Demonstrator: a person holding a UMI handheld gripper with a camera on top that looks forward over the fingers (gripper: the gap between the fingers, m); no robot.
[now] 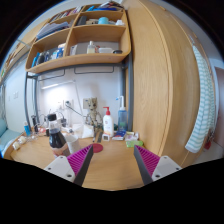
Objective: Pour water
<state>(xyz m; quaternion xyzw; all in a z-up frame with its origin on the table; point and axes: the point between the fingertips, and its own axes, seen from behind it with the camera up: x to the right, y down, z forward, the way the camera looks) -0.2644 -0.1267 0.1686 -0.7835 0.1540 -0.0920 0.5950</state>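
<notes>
My gripper (113, 153) is held low over a wooden desk (112, 168). It is open, and only bare desk top shows between the magenta pads (80, 161). A dark red round vessel (72, 146) stands on the desk just ahead of the left finger. Behind it to the left is a dark bottle-like object with a light top (55, 130). At the back of the desk, a white bottle with a red cap (107, 122) stands beyond the fingers, next to a teal bottle (122, 118).
A teddy bear (91, 111) sits against the back wall. Wooden shelves (82, 42) with small items hang above the desk. A tall wooden cabinet (160, 80) closes the right side, with a towel (203, 100) hanging by it. Small clutter (125, 137) lies at the desk's back.
</notes>
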